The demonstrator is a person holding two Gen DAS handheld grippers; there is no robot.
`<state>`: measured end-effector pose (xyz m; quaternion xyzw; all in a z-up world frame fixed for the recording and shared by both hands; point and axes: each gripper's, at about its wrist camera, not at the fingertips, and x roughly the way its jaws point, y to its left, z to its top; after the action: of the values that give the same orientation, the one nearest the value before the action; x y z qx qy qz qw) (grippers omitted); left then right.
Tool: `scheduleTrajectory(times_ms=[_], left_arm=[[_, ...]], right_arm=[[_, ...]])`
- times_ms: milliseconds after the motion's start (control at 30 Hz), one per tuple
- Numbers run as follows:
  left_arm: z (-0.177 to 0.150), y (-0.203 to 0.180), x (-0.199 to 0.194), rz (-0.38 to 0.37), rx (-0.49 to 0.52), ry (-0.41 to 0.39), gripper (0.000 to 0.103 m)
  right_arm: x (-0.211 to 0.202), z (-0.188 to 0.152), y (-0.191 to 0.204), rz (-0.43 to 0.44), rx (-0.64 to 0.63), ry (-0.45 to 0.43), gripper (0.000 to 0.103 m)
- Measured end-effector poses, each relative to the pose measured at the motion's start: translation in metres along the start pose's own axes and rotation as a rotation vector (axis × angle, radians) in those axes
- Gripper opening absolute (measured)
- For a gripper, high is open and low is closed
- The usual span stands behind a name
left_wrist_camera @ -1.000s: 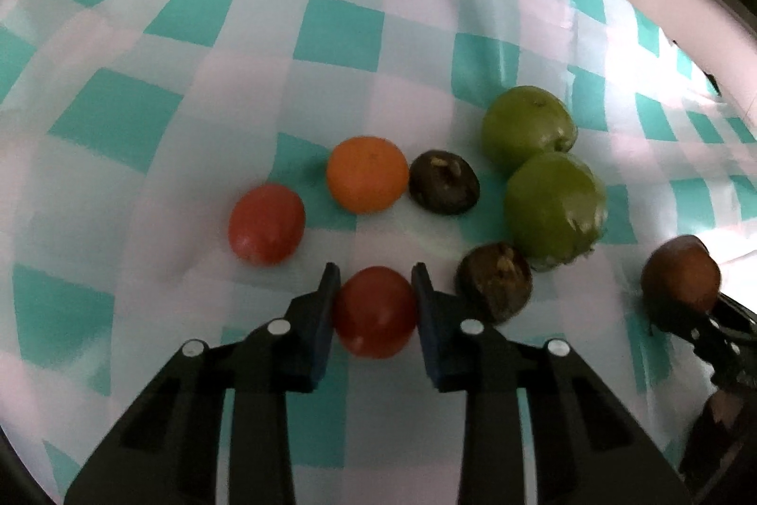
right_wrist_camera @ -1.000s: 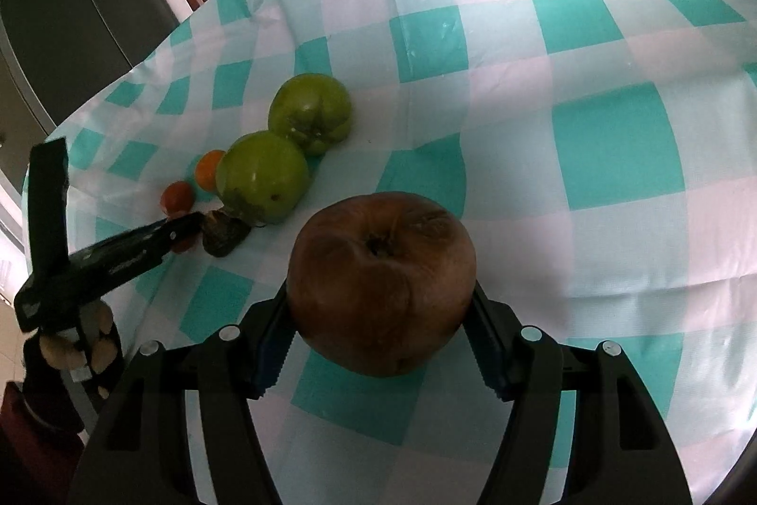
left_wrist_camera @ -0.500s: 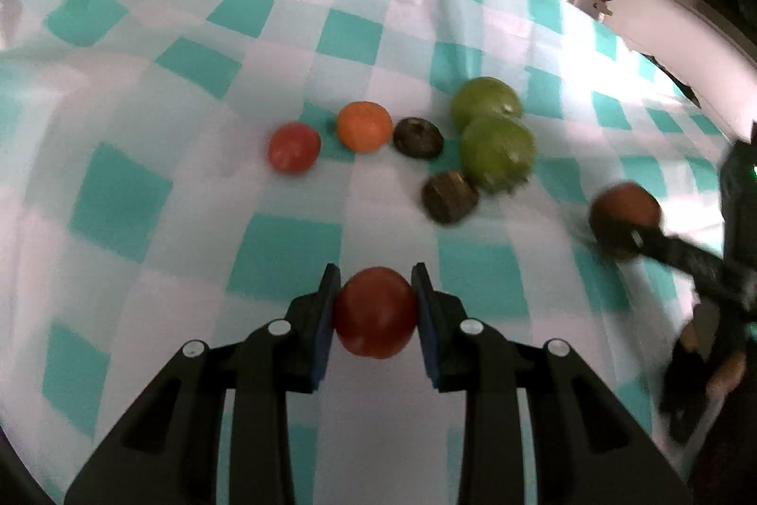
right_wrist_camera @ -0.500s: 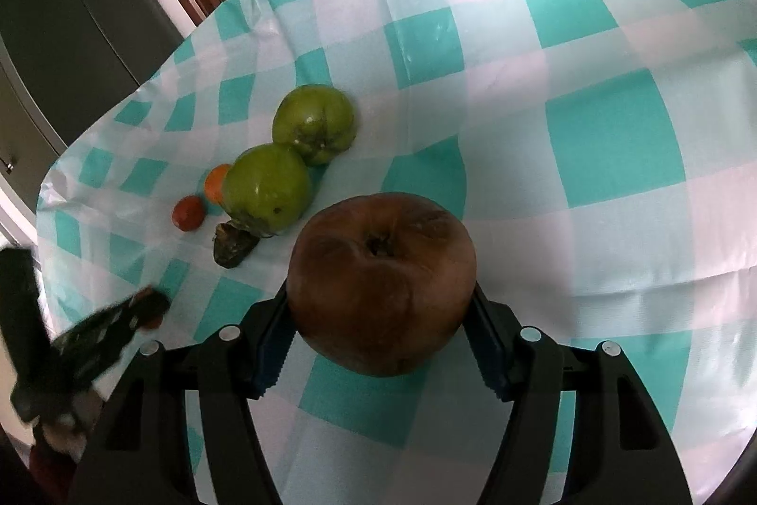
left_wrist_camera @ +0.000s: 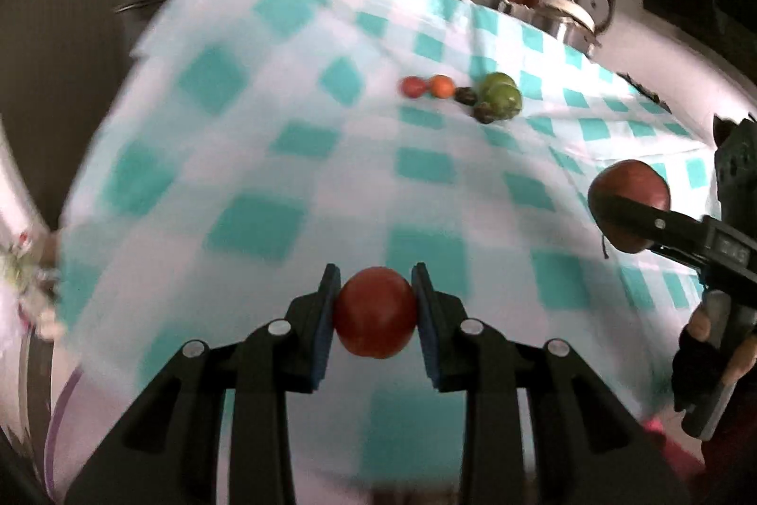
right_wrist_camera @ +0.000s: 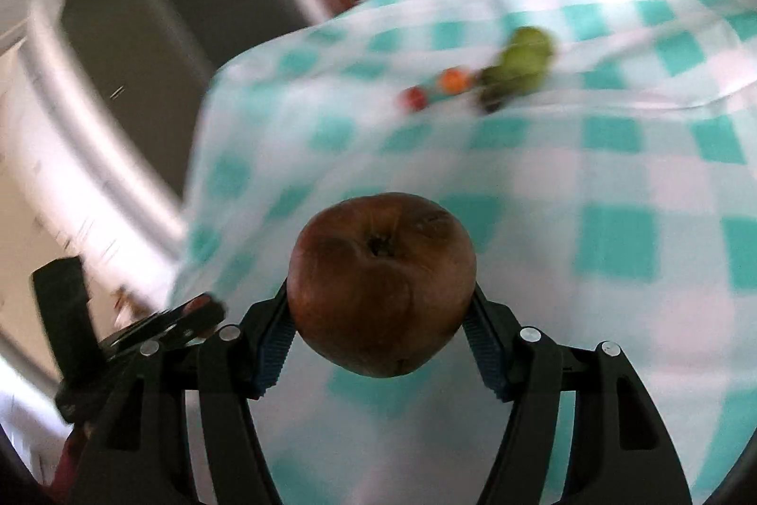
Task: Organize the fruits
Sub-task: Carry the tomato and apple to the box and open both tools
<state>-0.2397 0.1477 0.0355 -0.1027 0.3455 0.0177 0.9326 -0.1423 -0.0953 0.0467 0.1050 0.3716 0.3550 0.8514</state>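
Observation:
My left gripper [left_wrist_camera: 376,306] is shut on a red tomato [left_wrist_camera: 376,311] and holds it above the near part of the checked tablecloth [left_wrist_camera: 284,155]. My right gripper [right_wrist_camera: 381,315] is shut on a brown, wrinkled apple [right_wrist_camera: 381,282]; it also shows in the left wrist view [left_wrist_camera: 629,192] at the right. Far back on the cloth lies a row of fruit: a red tomato [left_wrist_camera: 412,86], an orange [left_wrist_camera: 441,85], two dark fruits [left_wrist_camera: 475,103] and two green apples [left_wrist_camera: 502,98]. The row is blurred in the right wrist view [right_wrist_camera: 473,84].
A steel pot with a lid [left_wrist_camera: 567,20] stands beyond the table at the back right. The table's left edge [left_wrist_camera: 94,155] drops off beside a dark fridge [right_wrist_camera: 156,13]. The left gripper shows at the lower left of the right wrist view [right_wrist_camera: 156,325].
Both grippers have lifted and pulled well back from the fruit row, each still holding its fruit. The row now looks small and far away. Both views are motion-blurred.

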Motion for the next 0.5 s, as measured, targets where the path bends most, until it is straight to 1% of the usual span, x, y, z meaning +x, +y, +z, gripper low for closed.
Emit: scheduleTrajectory(times_ms=[67,167,233,267,367,500], left_arm=[[-0.015,0.019,-0.022,0.02,-0.028,-0.021,0.032],[-0.041,0.053,-0.064,0.076,-0.072,-0.071,0.032],[-0.05,0.069,-0.078,0.103,-0.095,-0.088,0.032],[-0.058,0.08,-0.086,0.128,-0.111,-0.095,0.032],[-0.071,0.101,-0.094,0.157,-0.139,-0.095,0.032],[-0.087,0.128,-0.088,0.188,-0.182,-0.062,0.032]], right_arm=[[-0.001,-0.009,0.04,0.039,-0.08,0.024,0.064],[0.005,-0.021,0.089,0.105,-0.186,0.059,0.064],[0.012,-0.031,0.117,0.119,-0.262,0.086,0.064],[0.018,-0.038,0.131,0.128,-0.301,0.103,0.064],[0.034,-0.059,0.158,0.139,-0.384,0.162,0.064],[0.057,-0.091,0.184,0.135,-0.497,0.251,0.064]])
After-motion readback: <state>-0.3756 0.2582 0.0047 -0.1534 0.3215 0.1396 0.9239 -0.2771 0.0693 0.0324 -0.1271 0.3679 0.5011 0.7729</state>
